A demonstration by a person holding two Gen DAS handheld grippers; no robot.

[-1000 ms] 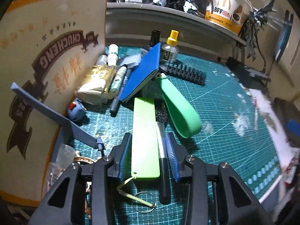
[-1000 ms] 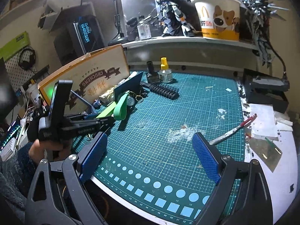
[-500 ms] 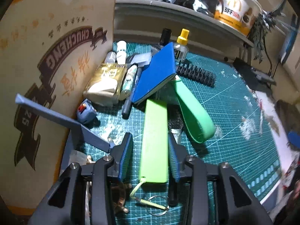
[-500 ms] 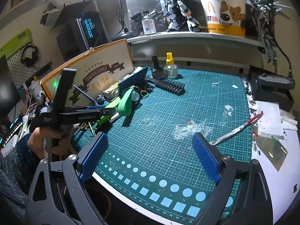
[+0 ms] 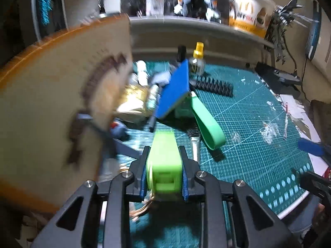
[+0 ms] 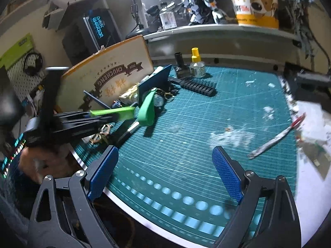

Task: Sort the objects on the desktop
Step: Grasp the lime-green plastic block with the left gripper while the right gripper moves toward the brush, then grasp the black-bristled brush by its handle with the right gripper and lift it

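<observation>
My left gripper (image 5: pixel 163 157) is shut on a lime-green flat case (image 5: pixel 164 161), lifted off the mat with a key ring dangling below it. In the right wrist view that case (image 6: pixel 115 111) sticks out of the left gripper (image 6: pixel 124 114), level above the mat's left side. Beyond it lie a green strap loop (image 5: pixel 209 124), a blue board (image 5: pixel 175 91) leaning on the pile, and a black knife (image 6: pixel 129 133) on the mat. My right gripper (image 6: pixel 163 171) is open over the mat's front edge with nothing between its fingers.
A large cardboard box lid (image 5: pixel 51 107) stands at the left. A green cutting mat (image 6: pixel 206 124) covers the desk. A black comb strip (image 5: pixel 215 86), a yellow-capped bottle (image 6: pixel 196 64), a gold packet (image 5: pixel 134 101) and a red-tipped tool (image 6: pixel 277 138) lie about. A shelf (image 6: pixel 217 33) holds figures and a paper bucket.
The left gripper has closed on the lime-green case and raised it off the mat, leaving the black knife behind. The right gripper has edged forward and stays open.
</observation>
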